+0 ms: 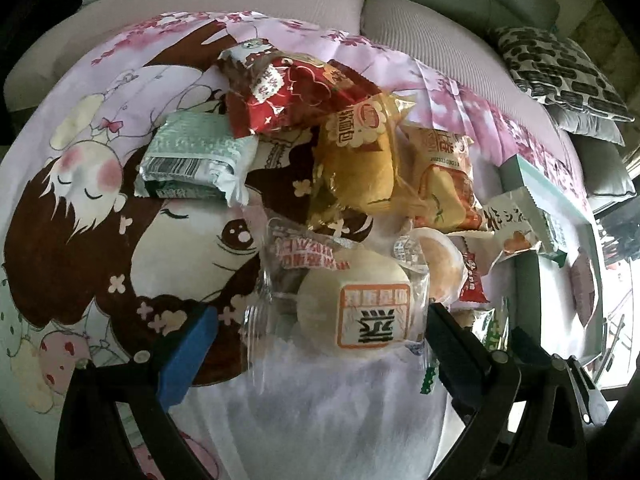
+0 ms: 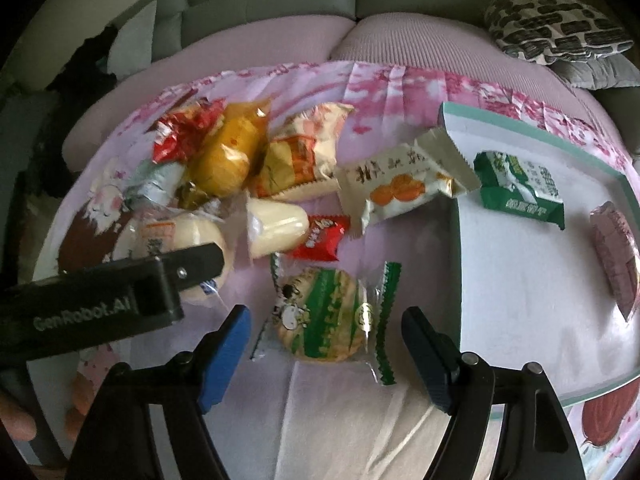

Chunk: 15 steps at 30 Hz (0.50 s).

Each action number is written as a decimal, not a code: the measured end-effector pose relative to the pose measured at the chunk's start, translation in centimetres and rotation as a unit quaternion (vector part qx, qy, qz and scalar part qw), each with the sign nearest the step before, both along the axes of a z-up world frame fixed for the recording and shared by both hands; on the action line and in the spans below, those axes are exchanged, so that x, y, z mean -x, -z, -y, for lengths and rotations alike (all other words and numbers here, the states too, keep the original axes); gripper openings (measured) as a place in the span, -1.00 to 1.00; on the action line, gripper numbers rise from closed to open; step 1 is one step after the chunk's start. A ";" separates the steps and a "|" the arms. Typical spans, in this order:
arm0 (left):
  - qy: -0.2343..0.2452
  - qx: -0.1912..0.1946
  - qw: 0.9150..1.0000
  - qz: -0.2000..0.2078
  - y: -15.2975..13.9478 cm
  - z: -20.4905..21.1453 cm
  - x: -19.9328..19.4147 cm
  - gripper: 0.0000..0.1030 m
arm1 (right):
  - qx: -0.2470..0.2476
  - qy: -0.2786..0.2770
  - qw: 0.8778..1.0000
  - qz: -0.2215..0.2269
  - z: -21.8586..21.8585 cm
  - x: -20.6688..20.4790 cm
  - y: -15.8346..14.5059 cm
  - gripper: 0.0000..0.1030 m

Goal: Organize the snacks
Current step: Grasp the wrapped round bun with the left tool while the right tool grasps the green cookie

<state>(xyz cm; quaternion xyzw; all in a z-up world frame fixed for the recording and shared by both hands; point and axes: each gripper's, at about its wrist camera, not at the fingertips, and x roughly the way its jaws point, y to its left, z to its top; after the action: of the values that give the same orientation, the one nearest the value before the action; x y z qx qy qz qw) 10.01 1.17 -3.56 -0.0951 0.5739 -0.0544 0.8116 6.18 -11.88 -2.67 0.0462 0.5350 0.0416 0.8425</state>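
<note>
- Snacks lie heaped on a sofa's cloth; two already sit in the tray at right.
- Left claw spread around a white bun, untouched; squeeze next.
- Right claw spread beside a green rice cracker, not yet gripping.

glossy plastic wrappers, printed cloth

Counts: 2 grippers, left & right. 1 tray w/ 2 snacks in it: green packet, purple pack. Approx 9 snack packs lay loose on the printed cloth. 1 patterned cushion.
</note>
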 end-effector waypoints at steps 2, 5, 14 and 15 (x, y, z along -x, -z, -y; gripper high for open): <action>0.002 -0.003 1.000 -0.003 0.3 0.2 -0.2 0.97 | 0.001 0.000 1.000 -0.003 0.0 -0.1 0.3 0.55; 0.003 -0.008 1.000 -0.006 0.7 0.5 -0.6 0.97 | 0.009 -0.003 1.000 -0.003 -0.2 -0.2 0.4 0.55; -0.002 -0.026 1.000 0.008 0.0 1.0 -1.0 0.93 | 0.010 -0.006 1.000 -0.010 -0.5 -0.5 0.7 0.42; -0.003 -0.026 1.000 0.009 -0.1 1.0 -1.1 0.90 | 0.011 -0.005 1.000 -0.011 -0.5 -0.5 0.7 0.39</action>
<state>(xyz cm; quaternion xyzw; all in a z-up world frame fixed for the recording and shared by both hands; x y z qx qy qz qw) 11.15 0.21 -3.50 -0.0752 0.5673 -0.0385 0.8192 6.70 -11.36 -3.40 0.0346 0.5445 0.0393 0.8371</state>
